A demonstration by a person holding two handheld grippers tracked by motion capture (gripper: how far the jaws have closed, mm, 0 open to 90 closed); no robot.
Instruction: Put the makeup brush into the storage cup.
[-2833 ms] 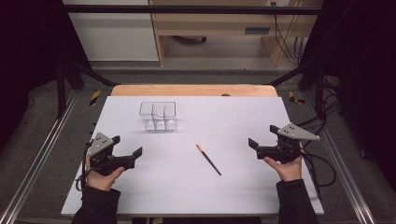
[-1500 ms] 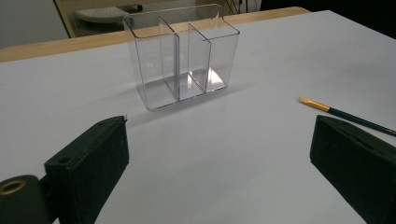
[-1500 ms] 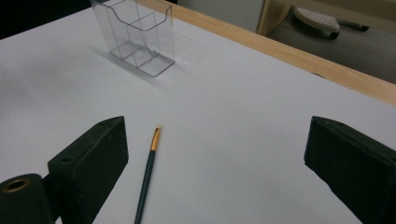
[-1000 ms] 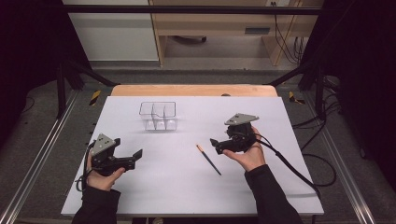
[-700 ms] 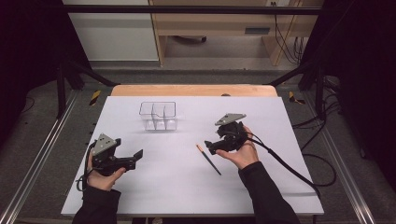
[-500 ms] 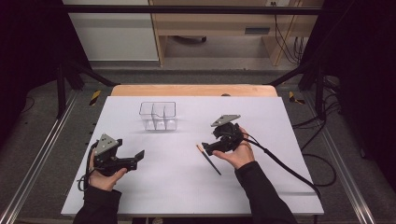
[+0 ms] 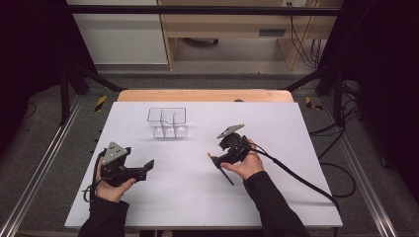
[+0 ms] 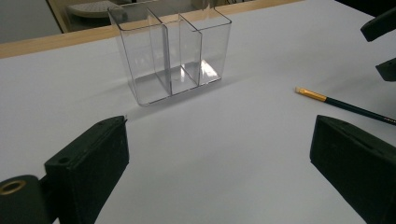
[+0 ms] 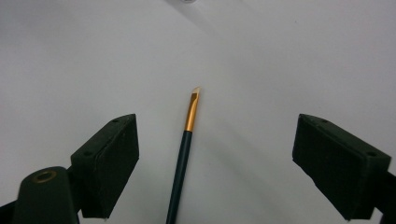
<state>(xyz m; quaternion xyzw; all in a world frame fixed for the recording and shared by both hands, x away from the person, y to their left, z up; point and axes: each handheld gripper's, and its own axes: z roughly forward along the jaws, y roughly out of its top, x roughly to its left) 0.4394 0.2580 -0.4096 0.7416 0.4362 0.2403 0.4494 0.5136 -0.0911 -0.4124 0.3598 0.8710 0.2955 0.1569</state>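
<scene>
Black right gripper (image 9: pixel 217 163) agape – straddling brush (image 9: pixel 183 149)

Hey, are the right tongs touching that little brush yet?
Apart. In the right gripper view the brush lies on the white table between the wide-open right tongs, bare surface showing on both sides.

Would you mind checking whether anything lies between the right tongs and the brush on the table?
Nothing visible does. The right tongs are open with the brush lying on the bare white table between the jaws, untouched. The clear organizer stands farther back.
</scene>
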